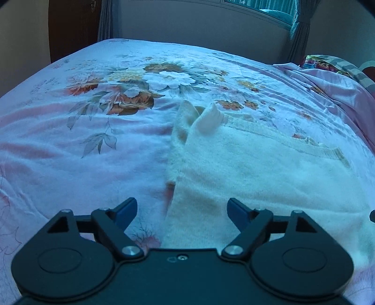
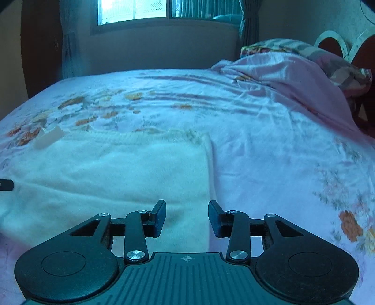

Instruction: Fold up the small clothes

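Note:
A small white knitted garment [image 1: 257, 164] lies folded flat on the floral bedsheet [image 1: 82, 140], a white label [image 1: 208, 122] sticking up near its far edge. My left gripper [image 1: 181, 211] hovers open over the garment's near left edge, nothing between its blue-padded fingers [image 1: 126, 212]. In the right wrist view the same garment [image 2: 112, 169] fills the left half, its label [image 2: 48, 138] at the far left. My right gripper [image 2: 187, 218] stands open above the garment's near right corner, and its pads touch nothing. A dark tip of the left gripper shows at that view's left edge.
A bunched pink blanket [image 2: 293, 77] and a patterned pillow [image 2: 328, 61] lie at the head of the bed on the right. A wall with a window [image 2: 133, 11] and curtains [image 2: 248, 28] stands behind the far edge of the bed. A dark wooden door [image 1: 70, 30] is at the far left.

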Action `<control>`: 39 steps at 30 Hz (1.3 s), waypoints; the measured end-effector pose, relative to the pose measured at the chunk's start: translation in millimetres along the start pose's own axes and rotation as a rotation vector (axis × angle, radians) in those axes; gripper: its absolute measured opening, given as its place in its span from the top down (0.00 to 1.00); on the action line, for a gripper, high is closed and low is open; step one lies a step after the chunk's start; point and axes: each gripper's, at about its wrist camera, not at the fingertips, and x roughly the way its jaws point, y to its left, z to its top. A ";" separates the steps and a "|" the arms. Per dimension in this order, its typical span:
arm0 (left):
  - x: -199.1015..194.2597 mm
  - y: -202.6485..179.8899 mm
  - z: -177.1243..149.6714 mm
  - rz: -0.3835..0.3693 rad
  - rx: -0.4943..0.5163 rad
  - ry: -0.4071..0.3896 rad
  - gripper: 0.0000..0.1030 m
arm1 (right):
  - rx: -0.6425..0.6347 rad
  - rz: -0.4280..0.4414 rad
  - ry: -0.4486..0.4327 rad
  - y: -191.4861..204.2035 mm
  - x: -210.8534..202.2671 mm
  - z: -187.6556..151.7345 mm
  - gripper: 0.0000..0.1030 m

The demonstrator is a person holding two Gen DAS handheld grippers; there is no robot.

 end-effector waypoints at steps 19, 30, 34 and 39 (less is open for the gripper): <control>82.9 -52.6 47.5 -0.077 0.125 -0.003 0.38 | -0.164 0.111 0.087 82.9 129.9 35.9 0.59; 35.8 -46.3 31.0 -0.052 0.200 -0.030 0.27 | -0.120 0.181 0.006 106.5 72.6 24.3 0.58; 20.6 -40.7 24.3 -0.025 0.207 -0.039 0.22 | -0.213 0.176 0.043 122.0 71.9 5.0 0.58; 6.4 -23.7 22.1 -0.028 0.156 -0.024 0.17 | -0.121 0.194 0.068 115.5 63.8 8.8 0.58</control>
